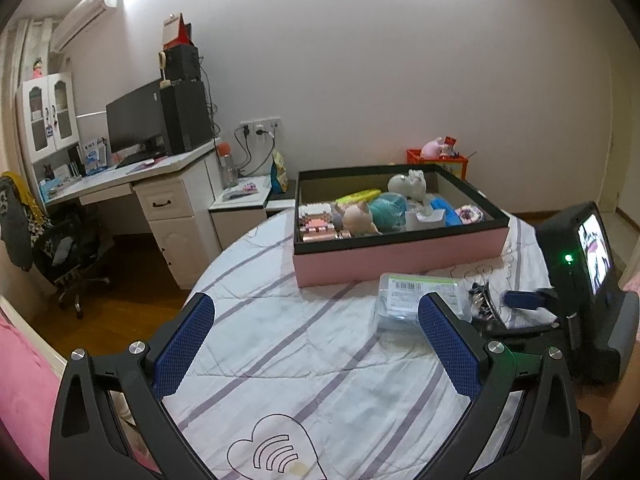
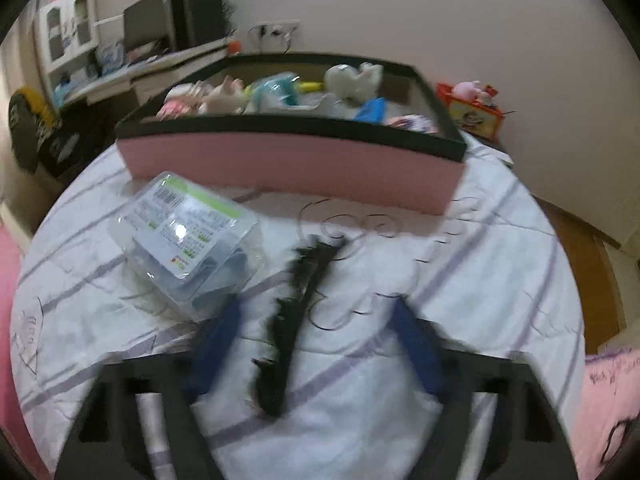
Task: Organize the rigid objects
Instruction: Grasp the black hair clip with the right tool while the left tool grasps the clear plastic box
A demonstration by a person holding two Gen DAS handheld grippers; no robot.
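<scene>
Straddling a black hair claw (image 2: 296, 320), right gripper (image 2: 316, 312) jaws stood apart, pads clear; left gripper (image 1: 316, 312) spread, empty; pink box (image 1: 400, 252) held toys

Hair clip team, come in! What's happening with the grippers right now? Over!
Right gripper open, astride black hair clip, not pinching it. Left gripper open, empty. Clear plastic box close beside the clip. Pink tray beyond.

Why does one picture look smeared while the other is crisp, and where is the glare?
Right wrist view: motion blur smears the right gripper and the black hair clip; a glint sits on the clear plastic box. Left wrist view: sharp, but overexposed near the air conditioner; both bend edges like fisheye.
</scene>
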